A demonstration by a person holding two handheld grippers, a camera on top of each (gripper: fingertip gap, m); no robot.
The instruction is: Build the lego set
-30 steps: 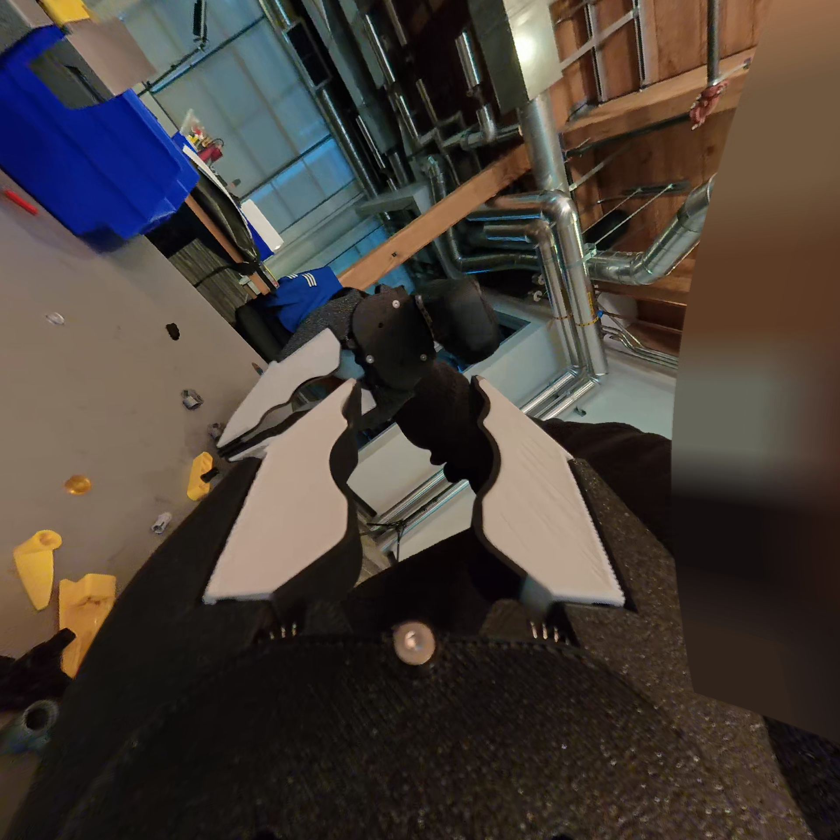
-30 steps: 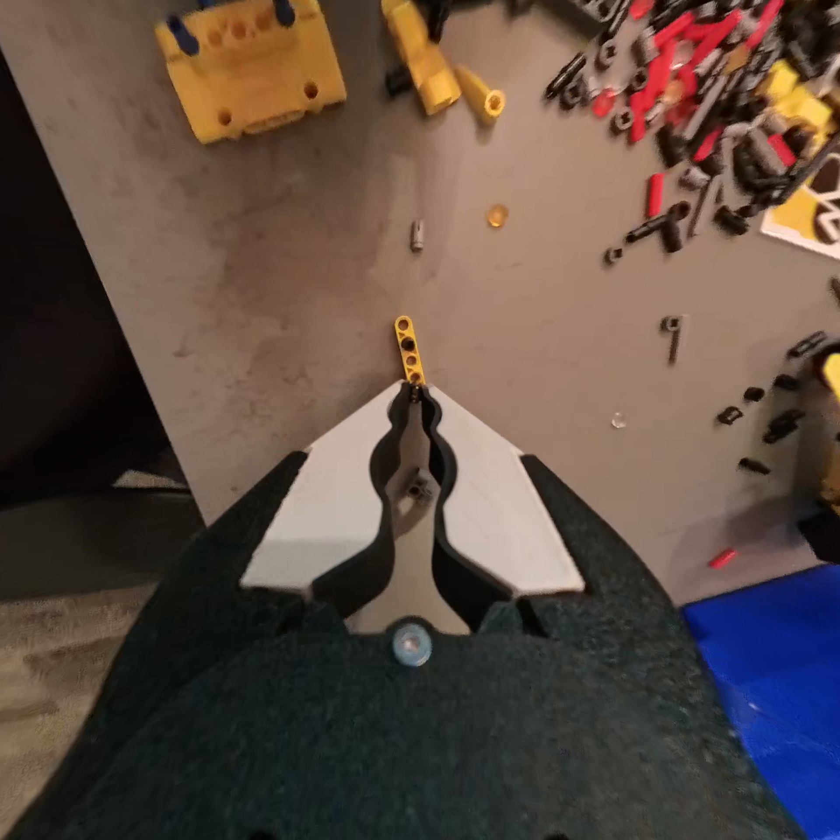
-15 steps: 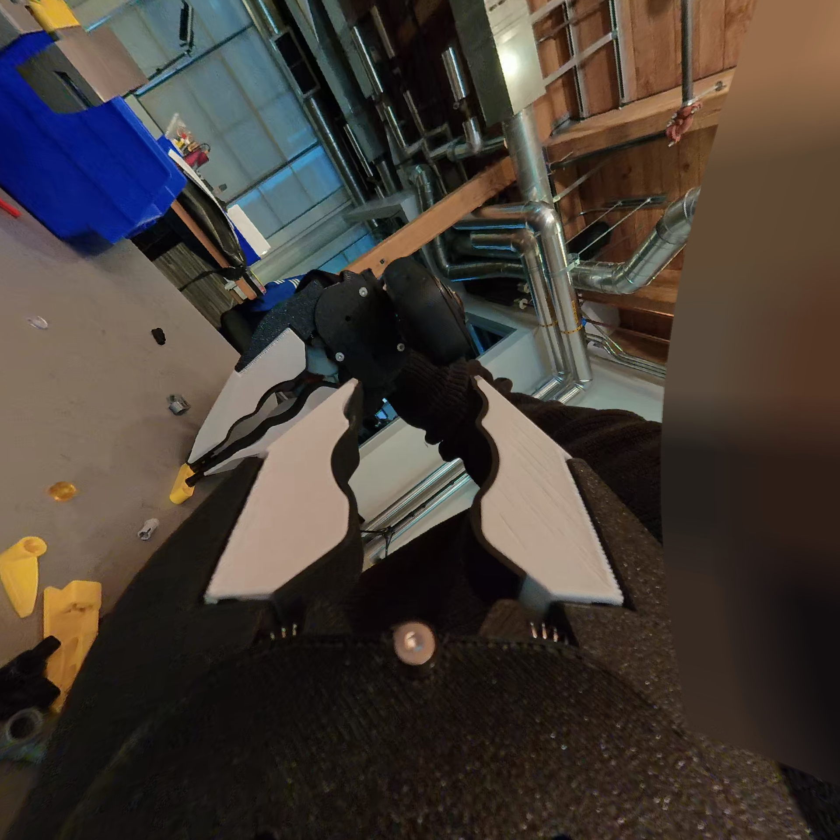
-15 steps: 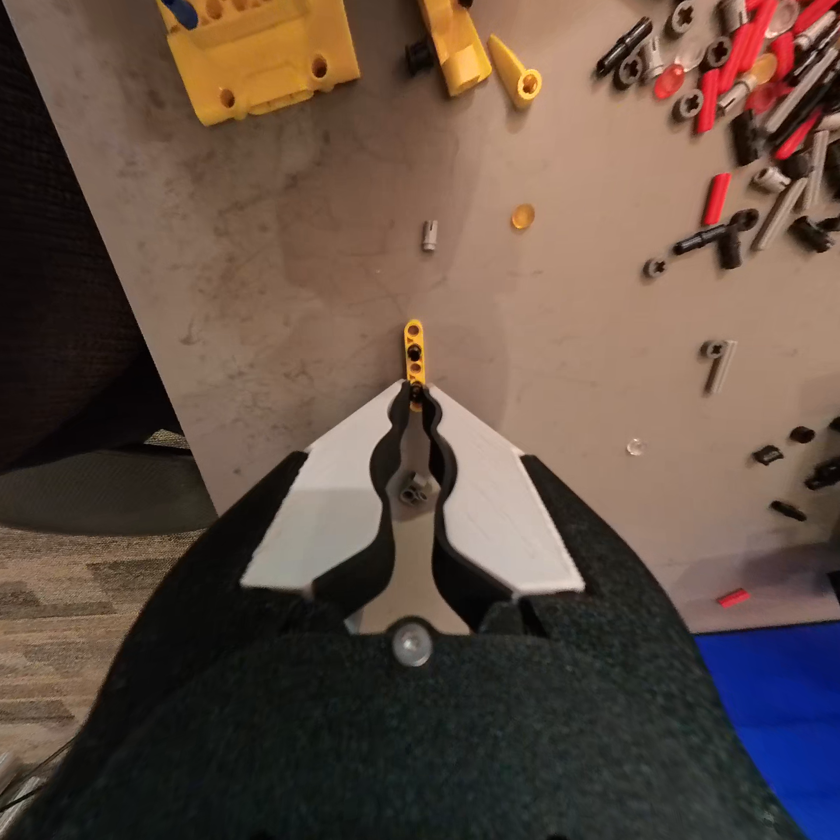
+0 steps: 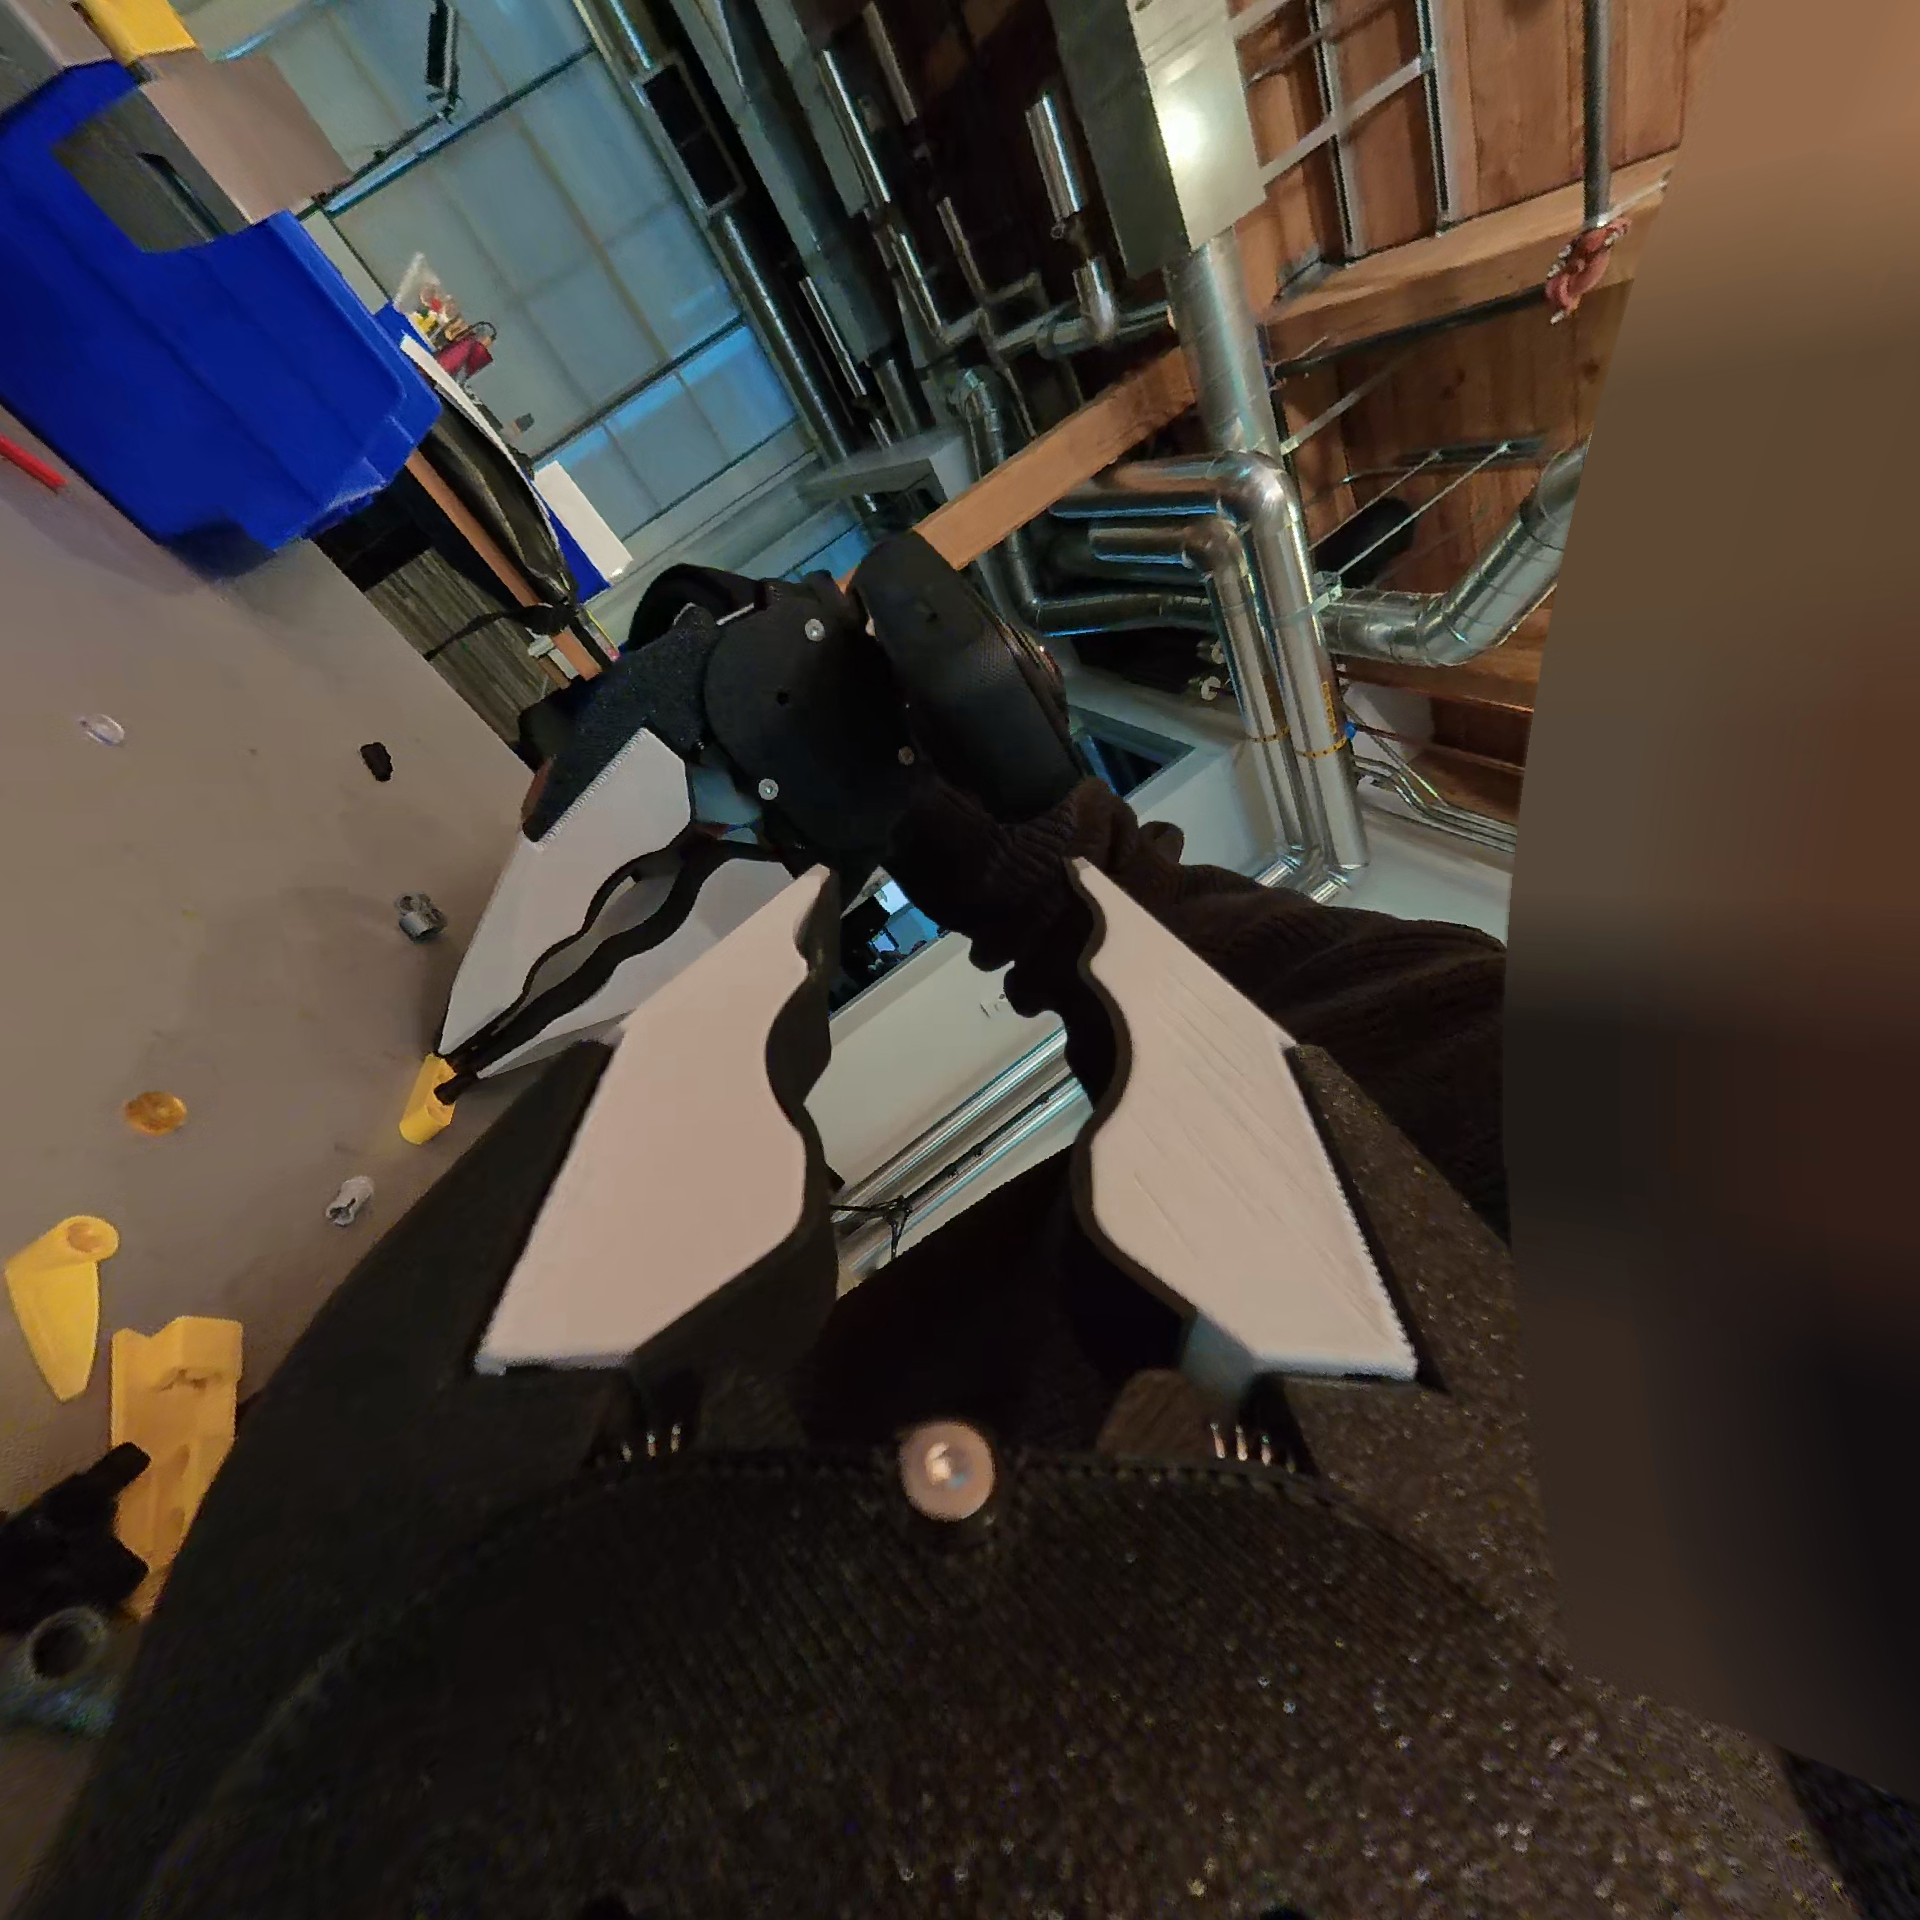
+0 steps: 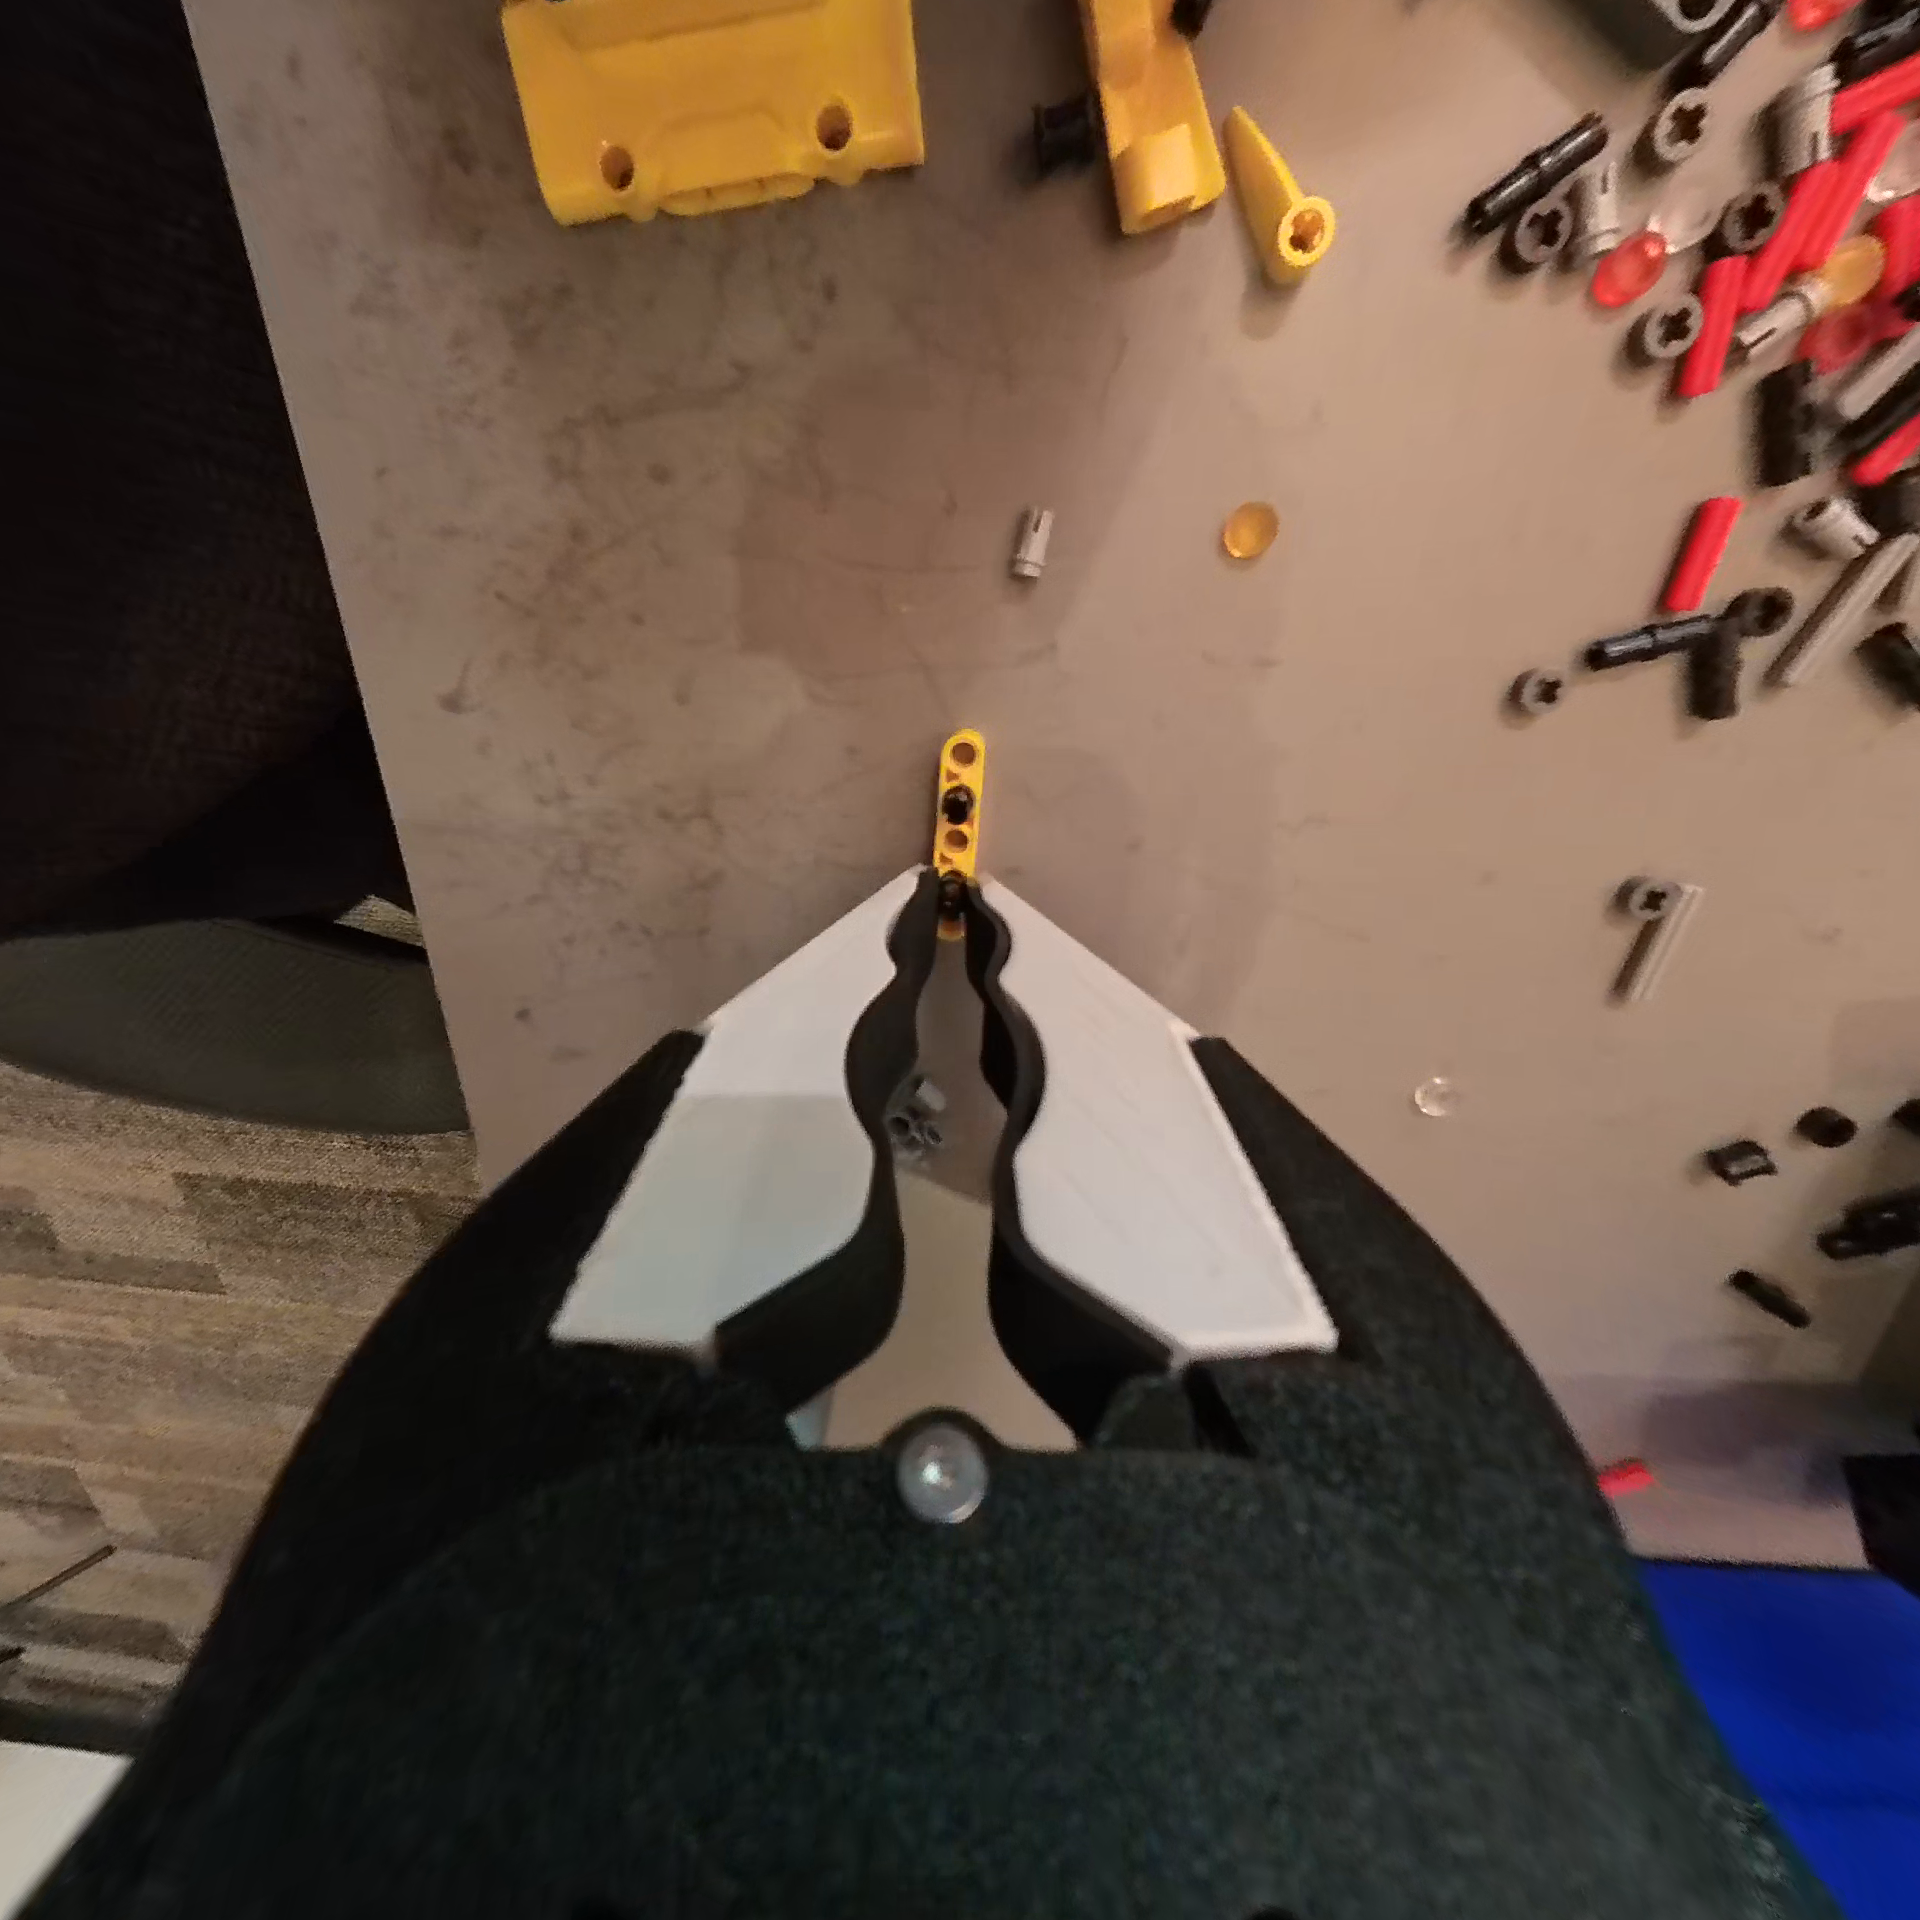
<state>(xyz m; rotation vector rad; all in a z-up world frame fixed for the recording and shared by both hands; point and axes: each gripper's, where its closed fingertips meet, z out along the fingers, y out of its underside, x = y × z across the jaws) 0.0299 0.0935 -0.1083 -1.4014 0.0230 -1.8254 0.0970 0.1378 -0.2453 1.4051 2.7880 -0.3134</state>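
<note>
My right gripper (image 6: 951, 883) is shut on one end of a small yellow beam (image 6: 958, 800) with holes and a black pin in it. It holds the beam low over the grey table (image 6: 644, 582), near the table's left edge. The left wrist view shows the right gripper (image 5: 457, 1075) from the side, with the beam's (image 5: 426, 1114) free end at or just above the table top. My left gripper (image 5: 951, 883) is open and empty. It is tilted up, away from the table, toward the person's black sleeve (image 5: 1351, 997).
A yellow panel (image 6: 717, 94), a yellow block (image 6: 1158, 125) and a yellow cone (image 6: 1283, 197) lie at the far side. A pile of red, black and grey pieces (image 6: 1766, 270) is at the right. A grey pin (image 6: 1032, 542) and an orange stud (image 6: 1249, 530) lie ahead. A blue bin (image 5: 187, 343) stands nearby. My right fingertips sit around 15 cm from my left ones.
My right gripper has come down closer to the table with the yellow beam still in it. My left gripper stays open and has barely moved.
</note>
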